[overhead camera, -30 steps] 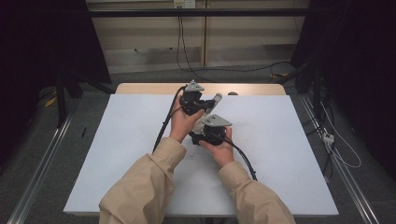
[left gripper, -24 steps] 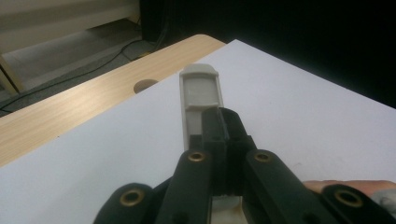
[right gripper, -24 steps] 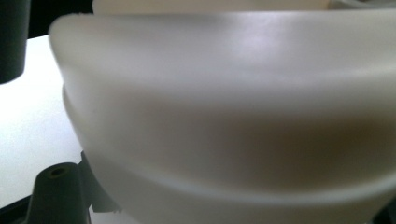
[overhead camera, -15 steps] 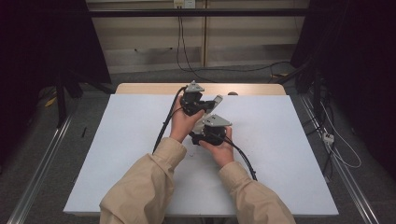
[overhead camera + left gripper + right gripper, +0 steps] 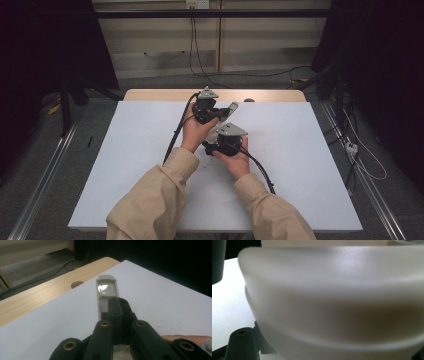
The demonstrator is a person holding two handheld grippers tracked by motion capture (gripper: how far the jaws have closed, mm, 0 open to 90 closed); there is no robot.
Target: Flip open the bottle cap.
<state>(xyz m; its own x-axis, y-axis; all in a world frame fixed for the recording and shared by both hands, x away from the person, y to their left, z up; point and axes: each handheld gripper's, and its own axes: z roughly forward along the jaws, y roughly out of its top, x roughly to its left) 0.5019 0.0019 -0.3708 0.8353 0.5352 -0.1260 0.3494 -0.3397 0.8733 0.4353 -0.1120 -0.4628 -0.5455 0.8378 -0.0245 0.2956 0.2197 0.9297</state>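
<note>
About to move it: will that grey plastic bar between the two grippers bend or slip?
The grey bar looks like stiff moulded plastic, so probably rigid and light. Its glossy window hints at a smooth, slippery surface. Left gripper and right gripper hold opposite ends.

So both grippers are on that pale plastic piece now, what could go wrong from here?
The left gripper pinches the pale plastic piece only at one narrow end, so a twist might lever it out. In the right gripper view the piece sits right against the lens, so that grip is hard to judge. It is held above the table; a slip would drop it.
</note>
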